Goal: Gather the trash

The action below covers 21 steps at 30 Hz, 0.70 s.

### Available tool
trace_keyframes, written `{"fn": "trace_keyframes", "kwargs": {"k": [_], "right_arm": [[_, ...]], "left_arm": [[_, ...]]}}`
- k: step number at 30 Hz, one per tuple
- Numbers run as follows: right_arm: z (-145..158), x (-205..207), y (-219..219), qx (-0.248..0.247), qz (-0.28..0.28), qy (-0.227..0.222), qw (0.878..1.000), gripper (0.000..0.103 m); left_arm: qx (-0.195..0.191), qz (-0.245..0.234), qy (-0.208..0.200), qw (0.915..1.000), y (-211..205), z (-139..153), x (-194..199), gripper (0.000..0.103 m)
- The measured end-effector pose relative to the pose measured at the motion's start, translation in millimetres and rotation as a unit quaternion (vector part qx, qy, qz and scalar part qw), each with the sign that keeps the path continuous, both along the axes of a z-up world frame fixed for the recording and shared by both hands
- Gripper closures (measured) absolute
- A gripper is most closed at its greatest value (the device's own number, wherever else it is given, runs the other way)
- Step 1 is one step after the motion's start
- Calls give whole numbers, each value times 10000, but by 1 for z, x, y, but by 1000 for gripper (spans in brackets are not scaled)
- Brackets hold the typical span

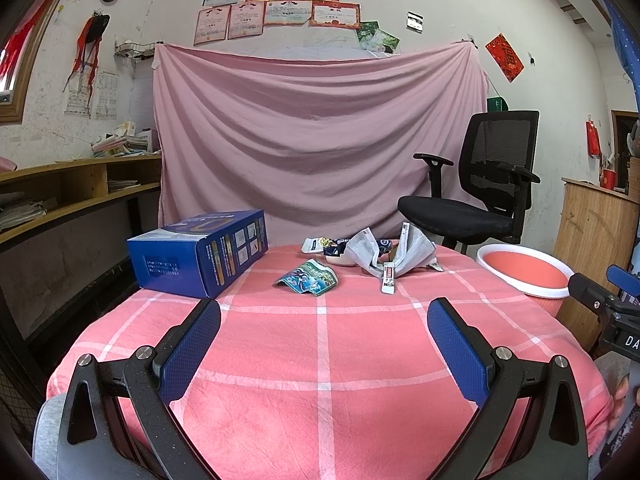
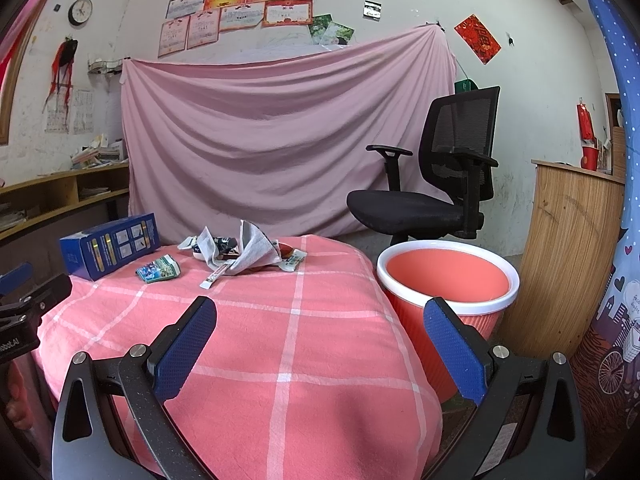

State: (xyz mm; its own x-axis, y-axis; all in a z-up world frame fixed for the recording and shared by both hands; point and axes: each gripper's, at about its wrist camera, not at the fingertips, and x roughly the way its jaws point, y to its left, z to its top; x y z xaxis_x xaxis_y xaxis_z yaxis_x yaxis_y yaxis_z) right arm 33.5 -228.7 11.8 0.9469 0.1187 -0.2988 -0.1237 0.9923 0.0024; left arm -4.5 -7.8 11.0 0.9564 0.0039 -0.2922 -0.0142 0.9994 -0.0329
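A heap of trash lies at the far end of the pink checked table (image 1: 320,344): a crumpled grey newspaper (image 1: 394,254), a green-blue wrapper (image 1: 310,278), a small white sachet (image 1: 388,280) and dark wrappers behind. The same newspaper (image 2: 250,254), wrapper (image 2: 158,269) and sachet (image 2: 216,274) show in the right wrist view. A salmon bin with a white rim (image 2: 448,276) stands beside the table's right edge. My left gripper (image 1: 324,312) is open above the near cloth, holding nothing. My right gripper (image 2: 320,310) is open over the table's right edge, well short of the trash.
A blue box (image 1: 200,252) lies on the table's far left. A black office chair (image 1: 476,196) stands behind the bin (image 1: 524,270). A pink sheet hangs on the back wall. Wooden shelves run along the left, and a wooden cabinet (image 2: 568,256) stands right.
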Motion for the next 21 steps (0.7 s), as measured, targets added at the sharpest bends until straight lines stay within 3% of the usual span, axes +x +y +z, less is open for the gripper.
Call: {"fn": "trace_keyframes", "kwargs": {"k": [9,21], "right_arm": [[25,8,3,65,116,-422,9990,0],[49,63,26,-135,461,-886,9949,0]], "left_arm": [[140,218,-261,9993,5,13,17,2],[127,334,-239,9991,26,27,81,2]]}}
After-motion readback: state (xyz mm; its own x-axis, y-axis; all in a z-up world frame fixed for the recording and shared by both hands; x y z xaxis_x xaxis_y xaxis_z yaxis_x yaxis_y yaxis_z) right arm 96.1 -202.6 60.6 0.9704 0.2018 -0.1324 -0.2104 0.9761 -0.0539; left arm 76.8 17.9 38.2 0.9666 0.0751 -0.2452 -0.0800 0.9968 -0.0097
